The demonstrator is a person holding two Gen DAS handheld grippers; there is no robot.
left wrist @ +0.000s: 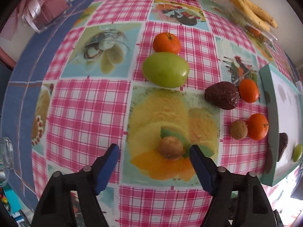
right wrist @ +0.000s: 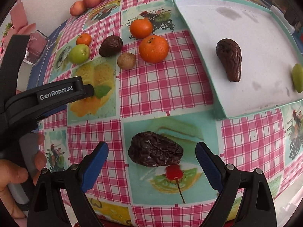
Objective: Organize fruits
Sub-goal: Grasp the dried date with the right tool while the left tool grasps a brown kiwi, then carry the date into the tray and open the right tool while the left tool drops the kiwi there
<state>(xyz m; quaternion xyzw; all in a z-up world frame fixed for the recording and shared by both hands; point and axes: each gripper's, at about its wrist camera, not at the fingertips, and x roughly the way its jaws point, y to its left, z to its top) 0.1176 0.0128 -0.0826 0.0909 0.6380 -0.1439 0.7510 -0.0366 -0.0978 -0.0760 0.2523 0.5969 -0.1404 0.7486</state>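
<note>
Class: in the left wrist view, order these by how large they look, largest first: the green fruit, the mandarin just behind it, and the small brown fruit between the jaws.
1. green fruit, clearly largest.
2 and 3. mandarin and small brown fruit look alike in size; the brown one sits nearer the camera, so I will not rank them.

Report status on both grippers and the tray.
Left gripper open around small brown fruit. Right gripper open around wrinkled dark fruit. Tray holds two. Path clear.

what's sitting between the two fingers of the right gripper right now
A wrinkled dark brown date lies on the checked tablecloth between the open right gripper's blue fingers, untouched; the right wrist view shows it.
</note>
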